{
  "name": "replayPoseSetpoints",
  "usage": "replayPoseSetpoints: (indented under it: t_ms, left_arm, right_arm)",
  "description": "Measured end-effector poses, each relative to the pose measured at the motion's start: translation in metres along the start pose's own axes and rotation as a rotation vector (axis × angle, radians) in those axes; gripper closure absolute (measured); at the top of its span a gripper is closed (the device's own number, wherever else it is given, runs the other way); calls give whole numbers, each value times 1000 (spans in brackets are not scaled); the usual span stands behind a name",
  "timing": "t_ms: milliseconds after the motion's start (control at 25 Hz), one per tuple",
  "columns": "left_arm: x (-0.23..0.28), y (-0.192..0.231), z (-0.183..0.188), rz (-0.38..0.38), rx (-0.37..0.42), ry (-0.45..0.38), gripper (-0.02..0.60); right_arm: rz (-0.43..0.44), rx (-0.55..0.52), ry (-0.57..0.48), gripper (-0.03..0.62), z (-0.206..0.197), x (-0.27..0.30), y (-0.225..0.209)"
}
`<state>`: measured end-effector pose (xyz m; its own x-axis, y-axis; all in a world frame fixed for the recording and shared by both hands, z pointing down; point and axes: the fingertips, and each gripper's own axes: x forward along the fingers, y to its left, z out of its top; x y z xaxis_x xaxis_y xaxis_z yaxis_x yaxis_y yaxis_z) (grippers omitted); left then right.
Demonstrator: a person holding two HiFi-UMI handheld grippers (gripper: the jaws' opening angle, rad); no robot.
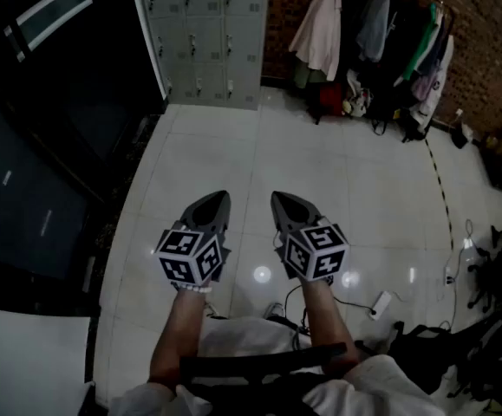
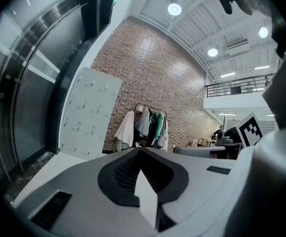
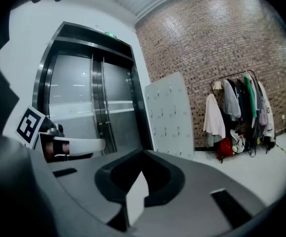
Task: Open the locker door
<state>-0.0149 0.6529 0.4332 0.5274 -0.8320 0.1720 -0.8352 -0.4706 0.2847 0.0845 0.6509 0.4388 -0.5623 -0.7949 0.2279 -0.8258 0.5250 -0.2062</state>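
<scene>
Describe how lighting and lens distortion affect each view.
Head view: dim overall, with lamp glare spots on the glossy floor and dark edges. Left gripper view: the wide-angle lens bows the brick wall, and the ceiling lamps blow out to white. Right gripper view: the same bending leans the lockers, and the corners go black.

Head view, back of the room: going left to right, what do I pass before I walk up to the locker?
Dark doors → lockers → clothes rack.
</scene>
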Motion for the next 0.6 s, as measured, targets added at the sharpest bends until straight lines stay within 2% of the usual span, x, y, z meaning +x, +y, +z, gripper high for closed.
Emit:
replayPoseSetpoints:
  t_ms: [600]
  left_arm:
    - [53, -63, -10, 61, -8, -24, 589]
  right_arm:
    - [64, -7, -1, 583, -3, -38, -82]
